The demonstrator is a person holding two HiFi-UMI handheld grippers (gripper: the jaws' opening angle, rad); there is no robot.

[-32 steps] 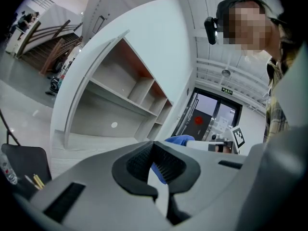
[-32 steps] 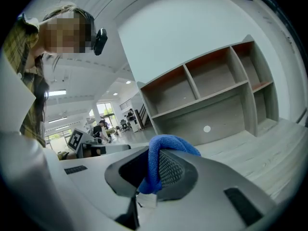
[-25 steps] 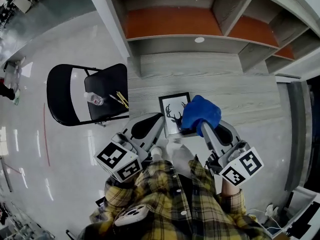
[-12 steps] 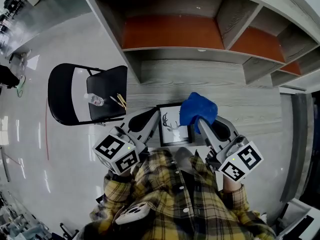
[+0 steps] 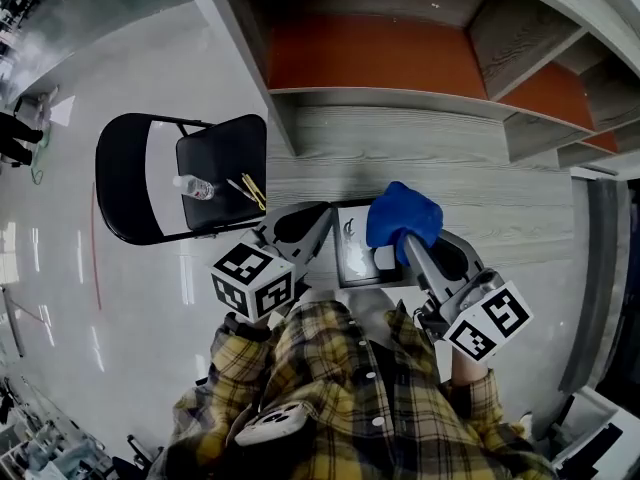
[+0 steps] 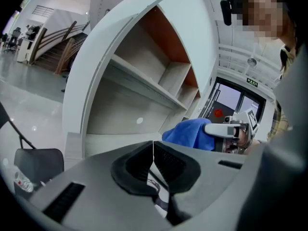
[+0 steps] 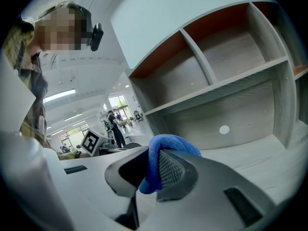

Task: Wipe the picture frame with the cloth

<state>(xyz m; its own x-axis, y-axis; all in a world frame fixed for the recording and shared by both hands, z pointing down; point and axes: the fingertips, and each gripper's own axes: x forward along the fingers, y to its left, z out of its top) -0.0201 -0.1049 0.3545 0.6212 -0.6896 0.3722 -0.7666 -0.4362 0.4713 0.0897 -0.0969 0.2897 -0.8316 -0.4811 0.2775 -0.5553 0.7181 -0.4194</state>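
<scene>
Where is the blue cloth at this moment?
In the head view the blue cloth is right of centre, clamped in the right gripper, at the right edge of the picture frame.

I see a shelf unit (image 5: 400, 58) with orange back panels and grey wood-grain boards behind a grey wood-grain table (image 5: 480, 168). The floor (image 5: 130, 88) is glossy white and reflects light. A black folding chair (image 5: 130, 183) stands left of the table, with a bottle (image 5: 193, 186) and yellow sticks (image 5: 250, 190) on its seat. There is a staircase (image 6: 53, 52) far off and strip lights (image 7: 60, 95) overhead.
</scene>
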